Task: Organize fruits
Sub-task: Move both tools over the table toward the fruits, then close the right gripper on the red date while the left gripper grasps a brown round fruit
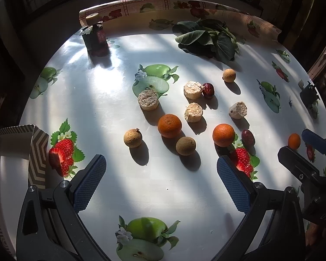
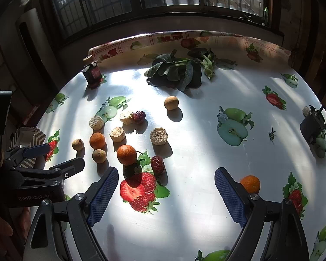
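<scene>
A round worktop (image 1: 110, 195) with a glossy white cloth printed with apples and strawberries carried the fruit in patchy sunlight. There were 3 oranges: 1 mid-table (image 1: 169, 125), 1 to its right (image 1: 223, 135), and a smaller 1 (image 1: 294, 141) far right. There were 3 round brown longans: 2 near the front (image 1: 132, 138) (image 1: 185, 146) and 1 farther back (image 1: 229, 75). There were 2 dark red dates (image 1: 208, 90) (image 1: 248, 137) and 4 pale cut cylinder pieces (image 1: 148, 100) (image 1: 192, 89) (image 1: 193, 112) (image 1: 238, 110). A bunch of leafy greens (image 1: 208, 39) lay at the back, a dark jar (image 1: 95, 37) stood back left, and a striped box (image 1: 17, 152) sat at the left edge.

The left claw (image 1: 160, 182) hung released, jaws wide, above bare cloth, with the 2 front longans just beyond its tips. The right claw (image 2: 166, 192) was also spread wide and held nothing; the small orange (image 2: 250, 183) lay just outside its right finger, and a date (image 2: 157, 164) lay just ahead.
</scene>
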A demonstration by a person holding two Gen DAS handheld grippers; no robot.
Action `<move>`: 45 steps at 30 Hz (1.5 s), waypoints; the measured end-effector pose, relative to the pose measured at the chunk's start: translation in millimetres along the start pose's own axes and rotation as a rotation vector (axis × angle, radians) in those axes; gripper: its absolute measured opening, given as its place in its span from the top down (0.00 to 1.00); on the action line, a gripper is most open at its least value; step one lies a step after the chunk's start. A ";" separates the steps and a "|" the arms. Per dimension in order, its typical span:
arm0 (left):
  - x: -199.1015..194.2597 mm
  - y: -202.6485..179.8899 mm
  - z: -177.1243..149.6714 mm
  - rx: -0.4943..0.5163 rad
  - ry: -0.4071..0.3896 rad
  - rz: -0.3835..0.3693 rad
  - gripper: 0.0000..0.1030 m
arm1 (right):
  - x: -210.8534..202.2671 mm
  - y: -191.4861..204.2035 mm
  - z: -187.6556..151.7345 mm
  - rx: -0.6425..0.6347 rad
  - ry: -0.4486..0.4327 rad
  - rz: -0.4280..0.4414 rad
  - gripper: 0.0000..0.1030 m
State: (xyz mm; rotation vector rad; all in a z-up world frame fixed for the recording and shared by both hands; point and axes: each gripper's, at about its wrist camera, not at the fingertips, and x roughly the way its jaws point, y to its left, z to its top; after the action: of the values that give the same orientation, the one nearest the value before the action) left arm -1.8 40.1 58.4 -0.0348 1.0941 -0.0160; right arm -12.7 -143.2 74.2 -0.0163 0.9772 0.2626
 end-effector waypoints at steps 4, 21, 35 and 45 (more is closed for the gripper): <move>1.9 -1.4 0.5 0.002 0.002 -0.002 0.00 | 2.3 -1.4 1.0 0.004 0.004 -0.003 0.13; 8.6 0.0 3.0 0.002 0.004 -0.001 0.00 | 7.9 -5.9 2.8 0.004 0.011 0.005 0.13; 26.3 -10.9 7.6 0.053 0.022 -0.032 0.07 | 32.5 0.2 0.9 -0.030 0.073 0.069 0.38; 47.5 -13.9 12.3 0.060 0.055 -0.041 0.39 | 70.5 1.3 4.1 -0.068 0.149 0.065 0.76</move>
State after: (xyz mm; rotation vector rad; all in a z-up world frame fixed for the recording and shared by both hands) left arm 31.0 25.0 22.4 -0.0026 1.1474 -0.0875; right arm 27.7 -126.3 18.8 -0.0669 1.1179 0.3585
